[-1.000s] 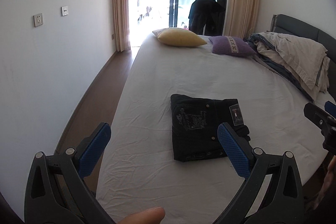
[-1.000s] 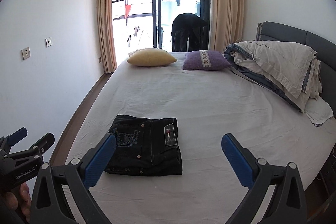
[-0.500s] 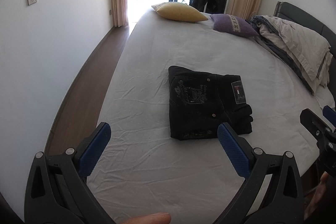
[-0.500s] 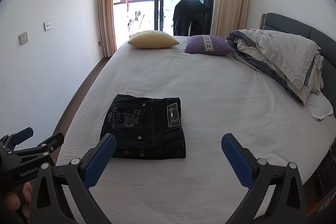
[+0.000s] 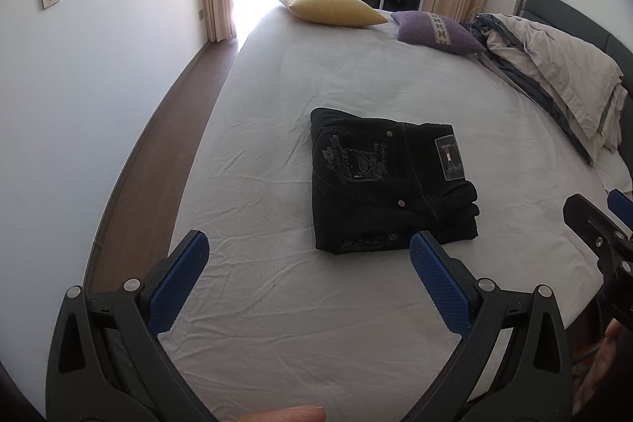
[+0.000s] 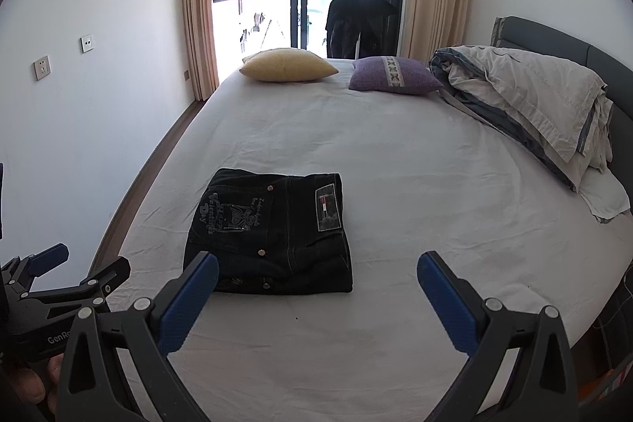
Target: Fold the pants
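Folded pants (image 5: 389,180), underside hidden

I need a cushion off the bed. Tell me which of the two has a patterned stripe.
The purple cushion, the one nearer the bunched duvet. A pale band of cross shapes runs across it; the yellow cushion beside it is plain.

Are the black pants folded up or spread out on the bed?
Folded. The black pants lie as a compact, layered rectangle on the bed, no legs stretched out; stacked edges show at the near side.
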### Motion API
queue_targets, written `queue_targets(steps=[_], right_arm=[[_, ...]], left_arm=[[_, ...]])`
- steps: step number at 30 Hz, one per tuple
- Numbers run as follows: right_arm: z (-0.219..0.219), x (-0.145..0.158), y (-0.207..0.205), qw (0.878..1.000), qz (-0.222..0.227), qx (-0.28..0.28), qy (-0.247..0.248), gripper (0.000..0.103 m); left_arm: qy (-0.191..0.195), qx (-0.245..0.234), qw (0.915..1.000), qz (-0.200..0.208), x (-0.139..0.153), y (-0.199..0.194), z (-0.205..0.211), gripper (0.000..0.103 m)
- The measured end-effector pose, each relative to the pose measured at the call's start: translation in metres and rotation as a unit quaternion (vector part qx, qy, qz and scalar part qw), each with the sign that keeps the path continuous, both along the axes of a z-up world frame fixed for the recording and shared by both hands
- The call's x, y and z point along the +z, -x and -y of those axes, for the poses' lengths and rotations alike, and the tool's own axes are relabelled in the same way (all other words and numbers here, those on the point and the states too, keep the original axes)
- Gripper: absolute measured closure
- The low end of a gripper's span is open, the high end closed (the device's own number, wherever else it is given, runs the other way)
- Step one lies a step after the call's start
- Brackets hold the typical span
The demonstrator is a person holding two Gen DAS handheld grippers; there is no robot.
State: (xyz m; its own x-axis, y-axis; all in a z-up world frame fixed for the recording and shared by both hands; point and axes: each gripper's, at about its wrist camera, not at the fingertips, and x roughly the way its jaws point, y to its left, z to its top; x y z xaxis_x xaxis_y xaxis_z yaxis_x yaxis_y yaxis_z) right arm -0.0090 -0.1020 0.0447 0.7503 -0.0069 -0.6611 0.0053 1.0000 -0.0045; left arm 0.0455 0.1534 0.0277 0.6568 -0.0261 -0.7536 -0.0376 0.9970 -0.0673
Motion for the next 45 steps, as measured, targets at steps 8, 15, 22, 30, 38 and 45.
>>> queue_targets(steps=[8, 15, 22, 30, 38, 45], right_arm=[[0.004, -0.005, -0.003, 1.0, -0.007, -0.004, -0.006, 0.0], [0.005, -0.008, -0.004, 1.0, -0.01, -0.006, -0.009, 0.0], [0.005, -0.011, -0.005, 1.0, -0.013, -0.005, -0.009, 0.0], [0.005, -0.01, -0.005, 1.0, -0.013, -0.005, -0.009, 0.0], [0.005, -0.01, -0.005, 1.0, -0.013, -0.005, -0.009, 0.0], [0.005, -0.01, -0.005, 1.0, -0.013, -0.005, -0.009, 0.0]], left_arm=[[-0.003, -0.007, 0.9999, -0.008, -0.005, -0.006, 0.007, 0.0], [-0.004, -0.008, 0.9999, -0.01, -0.007, -0.007, 0.01, 0.0], [-0.003, -0.008, 0.9999, -0.012, -0.009, -0.009, 0.01, 0.0], [-0.003, -0.008, 0.9999, -0.011, -0.011, -0.009, 0.011, 0.0], [-0.003, -0.008, 0.9999, -0.012, -0.011, -0.008, 0.011, 0.0], [-0.002, -0.008, 0.9999, -0.012, -0.011, -0.008, 0.012, 0.0]])
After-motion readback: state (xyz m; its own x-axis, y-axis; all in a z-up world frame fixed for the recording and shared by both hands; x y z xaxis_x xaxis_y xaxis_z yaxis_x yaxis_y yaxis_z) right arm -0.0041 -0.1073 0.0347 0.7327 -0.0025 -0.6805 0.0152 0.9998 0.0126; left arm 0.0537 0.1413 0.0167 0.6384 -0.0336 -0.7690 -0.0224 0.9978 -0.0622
